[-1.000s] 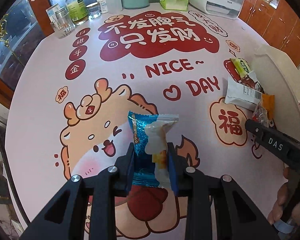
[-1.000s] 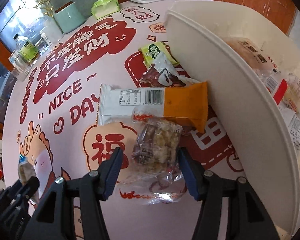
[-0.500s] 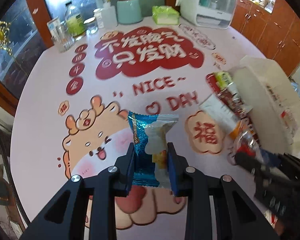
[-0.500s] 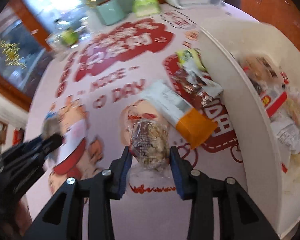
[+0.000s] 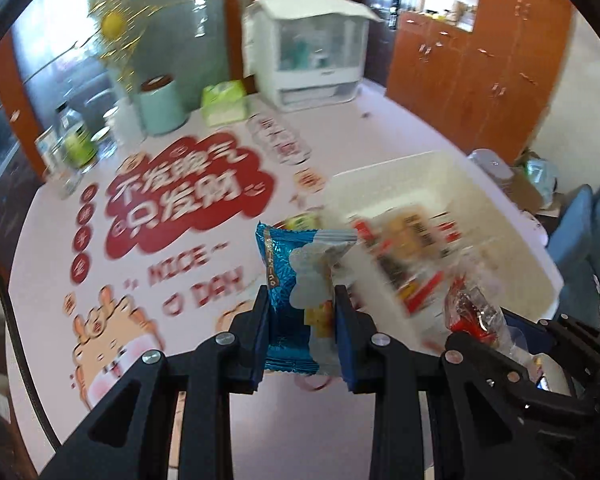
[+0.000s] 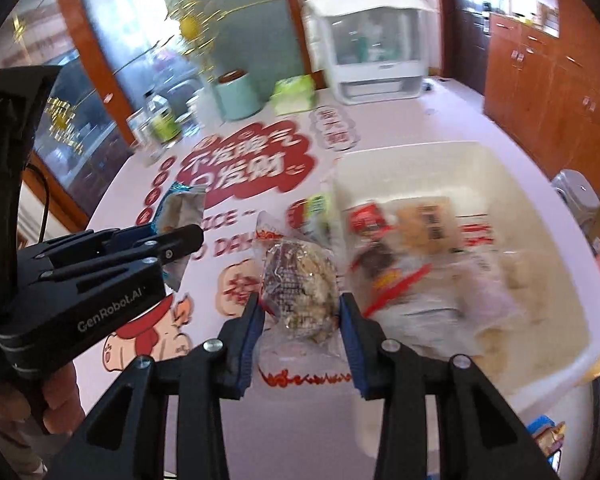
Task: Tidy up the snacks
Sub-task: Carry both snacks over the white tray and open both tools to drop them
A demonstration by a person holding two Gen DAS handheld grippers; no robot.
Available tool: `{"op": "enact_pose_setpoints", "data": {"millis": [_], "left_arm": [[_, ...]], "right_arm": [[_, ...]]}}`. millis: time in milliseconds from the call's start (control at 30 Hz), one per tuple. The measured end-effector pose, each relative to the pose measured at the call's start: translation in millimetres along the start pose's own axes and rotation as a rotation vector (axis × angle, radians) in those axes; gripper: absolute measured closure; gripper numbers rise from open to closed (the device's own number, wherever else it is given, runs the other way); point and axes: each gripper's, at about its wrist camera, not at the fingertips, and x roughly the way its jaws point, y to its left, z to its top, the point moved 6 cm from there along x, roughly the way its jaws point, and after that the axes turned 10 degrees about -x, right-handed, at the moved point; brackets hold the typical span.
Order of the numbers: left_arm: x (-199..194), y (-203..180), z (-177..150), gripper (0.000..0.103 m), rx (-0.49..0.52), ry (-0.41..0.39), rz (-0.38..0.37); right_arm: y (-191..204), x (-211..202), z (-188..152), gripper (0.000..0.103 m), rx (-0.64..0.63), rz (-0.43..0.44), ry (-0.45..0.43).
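Observation:
My left gripper (image 5: pixel 302 308) is shut on a blue and white snack packet (image 5: pixel 300 280), held up above the table. My right gripper (image 6: pixel 300 312) is shut on a clear-wrapped nutty brown snack cake (image 6: pixel 298 284), also lifted off the table. Ahead and to the right stands a white bin (image 6: pixel 540 364) with several wrapped snacks (image 6: pixel 420 240) inside. In the left wrist view the same white bin (image 5: pixel 520 248) lies right of the blue packet, and the right gripper (image 5: pixel 500 344) with its clear wrapper shows low at the right. The left gripper (image 6: pixel 172 240) appears at the left of the right wrist view.
The printed tablecloth (image 5: pixel 180 208) covers the table. At its far end stand a mint canister (image 6: pixel 238 94), a green tissue pack (image 6: pixel 294 94), bottles and jars (image 6: pixel 160 120) and a white appliance (image 6: pixel 374 56). A green packet (image 6: pixel 318 206) lies left of the bin. Wooden cabinets (image 5: pixel 480 60) stand behind.
Both grippers have risen from the table with their snacks and swung toward the white bin. The right gripper closed on the brown snack cake and lifted it off the table.

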Motion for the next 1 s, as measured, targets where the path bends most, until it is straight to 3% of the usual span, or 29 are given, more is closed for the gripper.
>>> {"op": "enact_pose_setpoints", "data": {"millis": [367, 600, 867, 933, 1000], "left_arm": [[10, -106, 28, 0.076, 0.089, -0.03, -0.058], [27, -130, 48, 0.076, 0.119, -0.042, 0.001], [50, -132, 56, 0.074, 0.122, -0.021, 0.073], [54, -131, 54, 0.066, 0.124, -0.016, 0.099], [55, -128, 53, 0.026, 0.121, -0.015, 0.124]], "right_arm": [[-105, -44, -1, 0.065, 0.12, -0.096, -0.074], [-137, -46, -1, 0.064, 0.135, -0.135, -0.067], [-148, -37, 0, 0.064, 0.118, -0.146, -0.045], [-150, -37, -1, 0.064, 0.116, -0.156, -0.042], [-151, -36, -1, 0.063, 0.115, -0.164, -0.035]]}}
